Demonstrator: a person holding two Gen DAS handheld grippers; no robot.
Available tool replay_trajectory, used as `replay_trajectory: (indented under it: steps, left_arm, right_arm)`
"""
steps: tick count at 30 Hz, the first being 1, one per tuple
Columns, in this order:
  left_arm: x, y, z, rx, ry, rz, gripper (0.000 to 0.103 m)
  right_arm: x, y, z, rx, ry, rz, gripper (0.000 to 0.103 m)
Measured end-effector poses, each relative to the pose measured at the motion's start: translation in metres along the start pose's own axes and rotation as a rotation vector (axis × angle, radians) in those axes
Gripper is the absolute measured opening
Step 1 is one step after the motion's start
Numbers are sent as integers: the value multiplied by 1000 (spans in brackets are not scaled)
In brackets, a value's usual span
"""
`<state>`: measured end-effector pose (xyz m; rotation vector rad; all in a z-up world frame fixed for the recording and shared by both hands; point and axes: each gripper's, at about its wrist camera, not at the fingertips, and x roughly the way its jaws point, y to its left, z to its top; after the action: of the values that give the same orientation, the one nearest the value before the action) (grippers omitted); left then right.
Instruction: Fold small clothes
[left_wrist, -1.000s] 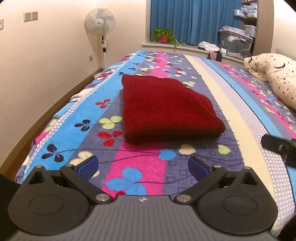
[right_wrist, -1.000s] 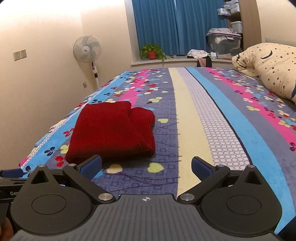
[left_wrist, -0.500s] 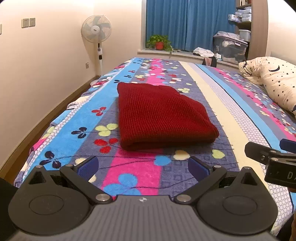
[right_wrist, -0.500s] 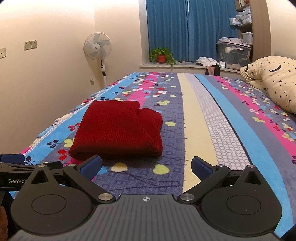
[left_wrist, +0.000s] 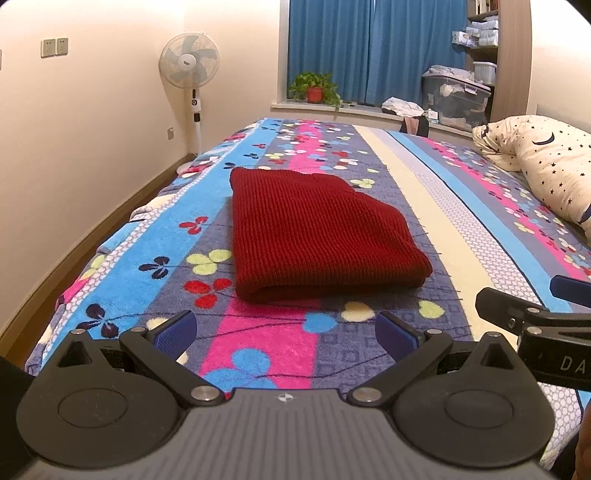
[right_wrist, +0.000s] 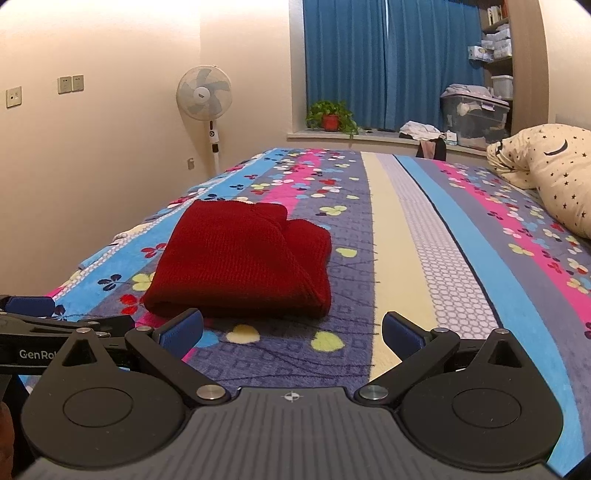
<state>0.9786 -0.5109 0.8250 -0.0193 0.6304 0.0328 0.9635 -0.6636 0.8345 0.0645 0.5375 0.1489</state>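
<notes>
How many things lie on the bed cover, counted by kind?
Folded red knit garment: 1
Cream pillow with stars: 1
Total: 2
Both lie on the flowered bed cover. The left gripper and the right gripper are open, apart from the garment.

The folded sweater (left_wrist: 314, 236) lies on the bed (left_wrist: 454, 229), pillow (left_wrist: 554, 166) right, fan (left_wrist: 189, 61) left.

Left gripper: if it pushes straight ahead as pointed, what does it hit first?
Probably the folded red sweater: the open left gripper points at its near folded edge, with only bedspread between. Height above the bed is unclear.
</notes>
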Motion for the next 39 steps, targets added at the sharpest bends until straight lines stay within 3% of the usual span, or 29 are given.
replay_trajectory:
  steps: [39]
  left_arm:
    - [-1, 2, 1, 6, -10, -6, 103]
  right_arm:
    - [4, 7, -1, -7, 5, 11, 102]
